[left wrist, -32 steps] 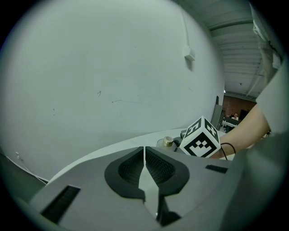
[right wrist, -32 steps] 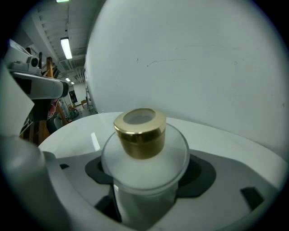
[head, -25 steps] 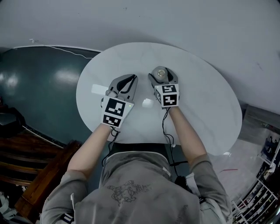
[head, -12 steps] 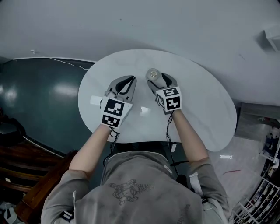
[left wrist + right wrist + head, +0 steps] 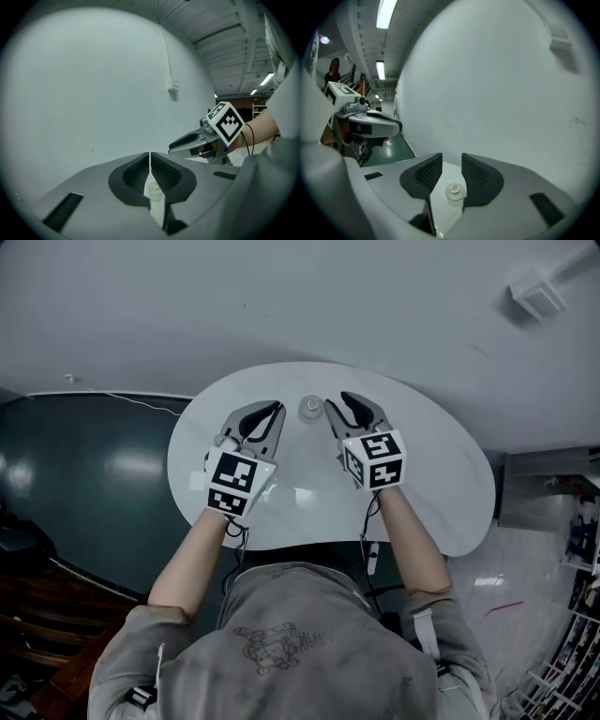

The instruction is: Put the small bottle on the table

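Obscured items first. In the left gripper view only the cap and shoulder of the small bottle [image 5: 153,191] show through the slot under the pads, and the jaw bodies cut off its base. In the right gripper view its foot is also lost behind the jaw. I cannot tell whether it holds anything. In the head view the person's hands are covered by the gripper housings; only the bare left forearm [image 5: 192,559] and right forearm [image 5: 412,540] show.

The bottle stands upright on the white counter [image 5: 431,474], clear of both tools. The left hand-held gripper [image 5: 276,410] sits just left of the bottle, clenched, pads meeting on nothing. The right hand-held gripper [image 5: 338,401] sits just right of the bottle, jaws apart and closing, pads off the bottle. Both forearms reach forward, roughly parallel, with the jaw tips angled slightly toward the bottle.
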### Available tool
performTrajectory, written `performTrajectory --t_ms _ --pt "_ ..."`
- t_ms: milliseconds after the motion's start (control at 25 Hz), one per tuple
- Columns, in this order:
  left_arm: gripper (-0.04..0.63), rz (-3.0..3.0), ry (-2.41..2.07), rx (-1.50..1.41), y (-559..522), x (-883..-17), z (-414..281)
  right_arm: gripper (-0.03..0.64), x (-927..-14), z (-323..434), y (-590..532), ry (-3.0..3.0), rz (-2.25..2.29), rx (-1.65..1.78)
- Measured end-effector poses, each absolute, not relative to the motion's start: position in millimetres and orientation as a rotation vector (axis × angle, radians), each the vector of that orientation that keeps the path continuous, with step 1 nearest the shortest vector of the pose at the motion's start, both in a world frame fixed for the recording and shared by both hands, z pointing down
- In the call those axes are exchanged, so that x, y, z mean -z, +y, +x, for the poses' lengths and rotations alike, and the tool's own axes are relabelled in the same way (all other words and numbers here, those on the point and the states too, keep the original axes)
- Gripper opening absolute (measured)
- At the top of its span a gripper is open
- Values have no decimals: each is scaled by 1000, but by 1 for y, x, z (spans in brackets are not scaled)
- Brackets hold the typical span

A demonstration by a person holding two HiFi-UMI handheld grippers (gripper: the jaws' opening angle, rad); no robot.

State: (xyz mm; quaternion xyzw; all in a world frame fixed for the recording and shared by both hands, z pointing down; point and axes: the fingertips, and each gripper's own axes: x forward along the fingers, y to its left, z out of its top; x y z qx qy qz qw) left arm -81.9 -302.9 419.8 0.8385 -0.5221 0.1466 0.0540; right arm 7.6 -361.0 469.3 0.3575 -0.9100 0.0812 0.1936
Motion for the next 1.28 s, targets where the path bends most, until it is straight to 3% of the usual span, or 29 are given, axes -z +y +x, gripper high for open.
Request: performTrajectory --t_ms 360,760,1280 --pt "25 2711 -1651 -438 -283 -354 -75 54 -358 31 -326 -2668 1143 -70" --pt "25 2769 -1704 -323 -241 -295 -77 40 -277 47 -267 -2788 1181 38" --pt "25 2819 -1673 -275 -193 -273 -70 35 -251 57 -194 -2855 1123 25"
